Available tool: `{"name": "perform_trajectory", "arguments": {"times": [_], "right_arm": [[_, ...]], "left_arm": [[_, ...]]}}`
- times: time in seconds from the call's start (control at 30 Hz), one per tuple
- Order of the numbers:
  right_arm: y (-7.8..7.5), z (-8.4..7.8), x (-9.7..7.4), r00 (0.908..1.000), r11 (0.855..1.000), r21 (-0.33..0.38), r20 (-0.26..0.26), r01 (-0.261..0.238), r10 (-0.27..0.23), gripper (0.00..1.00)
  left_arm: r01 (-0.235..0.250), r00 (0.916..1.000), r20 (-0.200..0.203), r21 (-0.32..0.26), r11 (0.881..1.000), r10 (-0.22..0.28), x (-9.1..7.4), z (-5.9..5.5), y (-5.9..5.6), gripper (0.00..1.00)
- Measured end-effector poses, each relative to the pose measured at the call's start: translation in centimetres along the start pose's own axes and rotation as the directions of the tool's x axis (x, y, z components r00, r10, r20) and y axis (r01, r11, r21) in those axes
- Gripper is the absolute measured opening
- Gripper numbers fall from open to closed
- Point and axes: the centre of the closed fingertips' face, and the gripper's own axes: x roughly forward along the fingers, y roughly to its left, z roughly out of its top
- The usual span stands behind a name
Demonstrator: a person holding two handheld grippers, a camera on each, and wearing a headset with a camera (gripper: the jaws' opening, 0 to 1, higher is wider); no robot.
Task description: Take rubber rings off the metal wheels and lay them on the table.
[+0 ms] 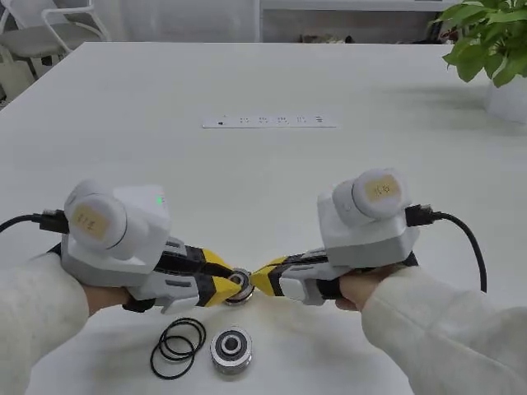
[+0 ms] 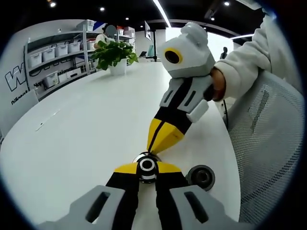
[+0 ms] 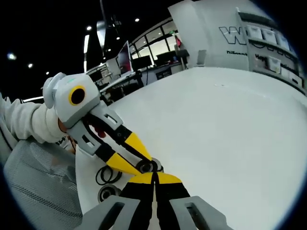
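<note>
White table (image 1: pixel 247 189) carries a power strip (image 1: pixel 269 121) far off and a potted plant (image 1: pixel 486 41) at its corner. Two metal wheels: the loose wheel (image 1: pixel 231 350) lies beside three overlapping rubber rings (image 1: pixel 177 346) near the person. The held wheel (image 1: pixel 241 285) sits clamped in the left gripper (image 1: pixel 229 286). The right gripper (image 1: pixel 259 280) faces it, level, jaws pressed together at the rim — whether they pinch a ring, I cannot tell.

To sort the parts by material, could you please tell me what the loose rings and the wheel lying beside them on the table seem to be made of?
The rings look like black rubber: thin, matte loops lying flat, overlapped. The wheel is probably metal: shiny silver rim, dark centre.
</note>
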Motion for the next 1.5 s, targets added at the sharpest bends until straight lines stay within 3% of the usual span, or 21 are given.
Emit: {"name": "perform_trajectory", "arguments": {"times": [0.67,0.87,1.0,1.1,1.17,1.2,1.3,1.5], "right_arm": [[0.8,0.6,0.3,0.9994,0.999,-0.036,0.019,-0.028,0.029,0.0],[1.0,0.9,0.1,0.9975,0.999,0.001,0.046,-0.055,0.054,0.0],[1.2,1.2,0.2,0.9981,0.999,-0.027,0.043,-0.044,0.045,0.0],[1.1,1.0,0.2,0.9983,0.999,-0.025,0.037,-0.045,0.046,0.0],[1.0,1.0,0.1,0.9983,0.999,-0.024,0.039,-0.043,0.044,0.0],[0.9,1.2,0.0,0.998,0.999,-0.019,0.047,-0.04,0.041,0.0],[1.0,1.7,-0.3,0.997,0.999,-0.009,0.065,-0.042,0.043,0.0],[1.3,2.2,-0.4,0.9955,0.999,-0.007,0.08,-0.05,0.051,0.0]], "left_arm": [[0.002,0.9997,0.023,-0.012,1.0,-0.001,0.1,0.0,0.0,0.07],[0.007,0.9997,0.024,-0.098,0.995,-0.004,0.1,0.2,0.2,0.07],[0.015,0.9998,0.013,-0.098,0.995,-0.013,-0.1,0.2,0.0,0.08],[0.023,0.9993,0.031,-0.091,0.996,-0.02,-0.8,1.0,0.2,0.07],[0.061,0.9972,0.05,-0.128,0.99,-0.055,-1.2,1.6,-0.1,0.07],[0.082,0.996,0.048,-0.15,0.985,-0.075,-1.5,1.7,-0.4,0.09],[0.08,0.9954,0.062,-0.114,0.99,-0.074,-2.4,2.3,-0.2,0.17],[0.084,0.9935,0.085,-0.1,0.991,-0.076,-4.8,3.9,0.0,0.36]]}}
